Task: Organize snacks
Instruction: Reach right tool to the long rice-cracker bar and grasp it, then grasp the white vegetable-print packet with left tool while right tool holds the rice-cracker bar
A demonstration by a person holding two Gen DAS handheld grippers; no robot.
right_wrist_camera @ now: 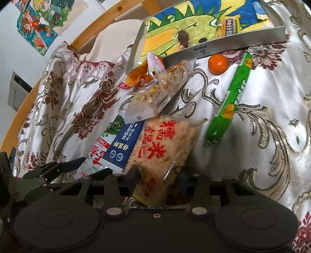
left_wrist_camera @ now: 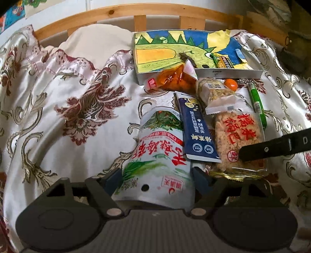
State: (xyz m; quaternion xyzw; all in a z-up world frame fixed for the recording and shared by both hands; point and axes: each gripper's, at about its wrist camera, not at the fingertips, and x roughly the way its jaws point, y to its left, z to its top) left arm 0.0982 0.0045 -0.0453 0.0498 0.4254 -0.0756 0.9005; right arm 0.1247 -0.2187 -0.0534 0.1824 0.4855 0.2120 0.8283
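A white and green snack bag (left_wrist_camera: 155, 151) lies on the patterned satin cloth, its near end between my left gripper's (left_wrist_camera: 156, 181) fingers, which press on its two sides. A clear rice cracker packet (right_wrist_camera: 165, 148) with red characters sits in my right gripper (right_wrist_camera: 158, 175), shut on its near end. In the left wrist view that packet (left_wrist_camera: 239, 136) lies to the right, with a right gripper finger (left_wrist_camera: 272, 148) over it. A navy packet (left_wrist_camera: 198, 132) rests across both. The left gripper's fingers (right_wrist_camera: 58, 167) show at the left of the right wrist view.
Behind lie an orange sauce pouch (left_wrist_camera: 171, 79), a grain bar packet (left_wrist_camera: 215, 93), a small orange fruit (right_wrist_camera: 218, 63) and a green sausage stick (right_wrist_camera: 231, 101). A grey box (left_wrist_camera: 229, 74) lined with a dinosaur drawing holds a packet (left_wrist_camera: 223, 61). A wooden rail (left_wrist_camera: 116, 13) and pillow (left_wrist_camera: 93, 42) lie beyond.
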